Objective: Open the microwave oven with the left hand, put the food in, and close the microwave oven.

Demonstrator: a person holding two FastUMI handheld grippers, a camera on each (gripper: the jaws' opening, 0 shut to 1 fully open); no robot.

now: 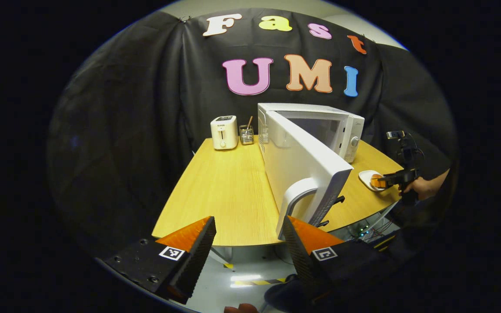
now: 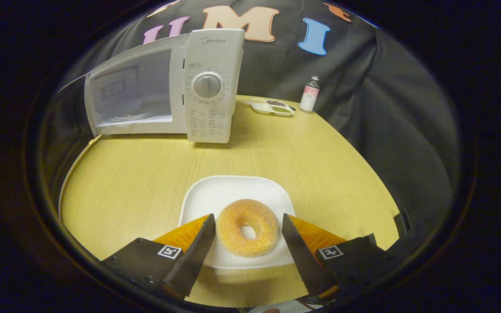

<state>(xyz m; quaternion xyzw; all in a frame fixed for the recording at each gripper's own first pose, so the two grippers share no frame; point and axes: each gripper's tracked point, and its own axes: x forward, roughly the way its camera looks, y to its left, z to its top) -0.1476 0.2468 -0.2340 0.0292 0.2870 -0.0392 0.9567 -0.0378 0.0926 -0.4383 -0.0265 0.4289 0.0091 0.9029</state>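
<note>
Microwave oven [image 1: 320, 126] standing on the wooden worktop [image 1: 228, 191], door [image 1: 302, 169] swung wide toward the left gripper view's camera, curved handle [image 1: 296, 198] at its near edge. Left gripper [image 1: 250, 243] hanging off the worktop's near edge, jaws spread apart, gripping nothing, right finger just beside the handle, contact impossible to judge. Toaster [image 1: 224, 132] and a small wire holder [image 1: 246, 135] at the back left.

Over in the right gripper view: doughnut [image 2: 248, 227] lying on a white plate [image 2: 233, 191] on the worktop, well in front of the oven. Right gripper [image 2: 248, 232] down around it, jaws parted, one finger on each side of the doughnut, very near it, not visibly pressing. Oven cavity [image 2: 133, 93] open and lit. Bottle [image 2: 310, 94] and a divided dish [image 2: 272, 106] farther back to the right.

From the left gripper view, a hand [image 1: 424, 188] holding that right gripper at the plate.
</note>
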